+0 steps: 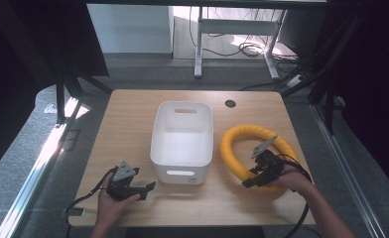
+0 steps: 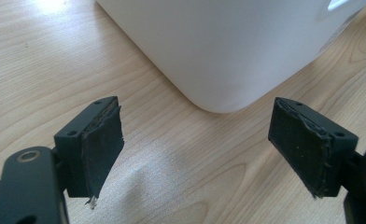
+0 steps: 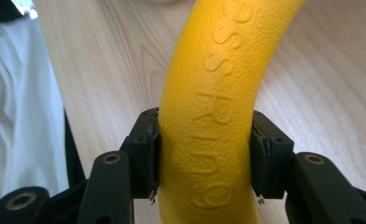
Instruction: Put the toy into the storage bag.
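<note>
Yellow and pebbled, a foam ring (image 1: 252, 148) lies flat on the pale wooden desk (image 1: 133, 114), at about three o'clock from the white plastic bin (image 1: 182, 136) that stands mid-desk with handle slots cut in its near and far walls. The right gripper (image 1: 254, 177) meets the ring at its near arc, roughly six o'clock on the loop, and the right gripper view shows the ring (image 3: 214, 121) clenched between the two black jaws, both pads pressed against its sides, with raised lettering running along the foam. White shows at nine o'clock in that view, too blurred to name. The left gripper (image 1: 145, 191) sits low over the desk at about seven o'clock from the bin, held in the person's left hand (image 1: 110, 206). In the left gripper view (image 2: 197, 149) its jaws stand wide apart and grasp nothing, with the bin's rounded corner (image 2: 228, 46) just beyond them.
</note>
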The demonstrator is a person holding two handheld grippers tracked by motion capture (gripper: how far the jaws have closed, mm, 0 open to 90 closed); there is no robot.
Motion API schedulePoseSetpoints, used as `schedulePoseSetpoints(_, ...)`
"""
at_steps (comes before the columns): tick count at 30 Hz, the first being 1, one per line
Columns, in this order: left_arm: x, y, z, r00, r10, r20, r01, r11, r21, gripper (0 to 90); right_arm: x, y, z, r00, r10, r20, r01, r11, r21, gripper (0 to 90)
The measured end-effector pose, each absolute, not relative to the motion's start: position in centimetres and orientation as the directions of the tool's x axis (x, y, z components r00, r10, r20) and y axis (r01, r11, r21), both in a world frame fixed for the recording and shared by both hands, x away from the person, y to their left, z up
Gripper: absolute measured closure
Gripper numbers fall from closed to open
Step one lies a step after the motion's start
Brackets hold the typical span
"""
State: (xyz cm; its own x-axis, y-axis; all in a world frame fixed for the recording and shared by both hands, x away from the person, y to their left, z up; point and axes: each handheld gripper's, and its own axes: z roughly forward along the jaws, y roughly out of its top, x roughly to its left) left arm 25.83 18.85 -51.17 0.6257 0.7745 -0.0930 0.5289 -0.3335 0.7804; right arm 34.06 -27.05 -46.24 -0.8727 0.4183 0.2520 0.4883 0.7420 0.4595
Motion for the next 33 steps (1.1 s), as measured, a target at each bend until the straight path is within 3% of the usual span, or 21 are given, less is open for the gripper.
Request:
schedulePoseSetpoints(14, 25.9, 18.8, -51.2, 0.625, 0.775, -0.092, 0.529, -0.334, 0.78, 18.0, 33.9, -29.9, -43.7, -0.853, 0.439, 0.284, 0.509, 0.577, 0.639, 51.6)
schedulePoseSetpoints(33, 25.9, 18.9, -51.2, 0.624, 0.776, -0.091, 0.529, -0.333, 0.781, 18.0, 33.3, -33.3, -41.9, -0.827, 0.478, 0.296, 0.504, 0.398, 0.766, 51.6)
